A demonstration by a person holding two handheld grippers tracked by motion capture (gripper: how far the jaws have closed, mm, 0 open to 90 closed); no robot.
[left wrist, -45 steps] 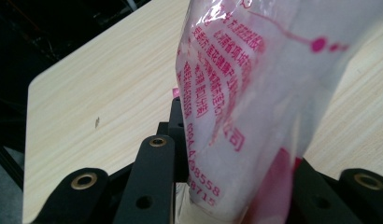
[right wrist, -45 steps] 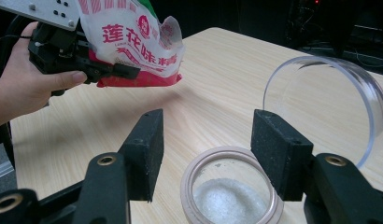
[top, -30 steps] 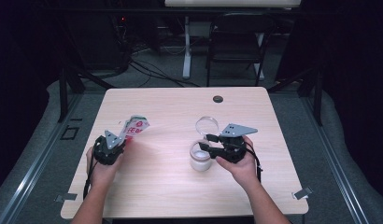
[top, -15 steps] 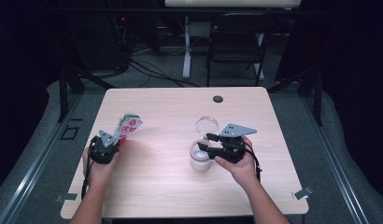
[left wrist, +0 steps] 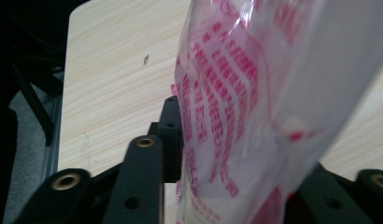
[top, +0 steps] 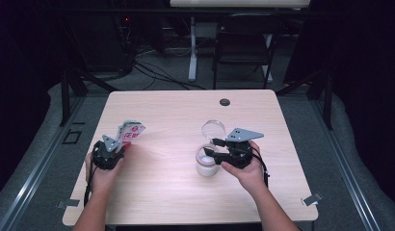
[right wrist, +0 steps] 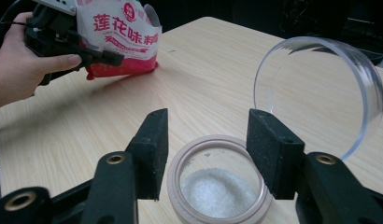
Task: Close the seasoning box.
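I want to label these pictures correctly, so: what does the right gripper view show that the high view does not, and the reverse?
Right gripper view: white grains lying in the open jar, and the red characters printed on the bag.

High view: the whole table with a small dark round spot near its far edge, a folding chair behind it, and the person's two forearms.

Both: the bag, the jar, its clear round lid tipped up, and the wooden tabletop.
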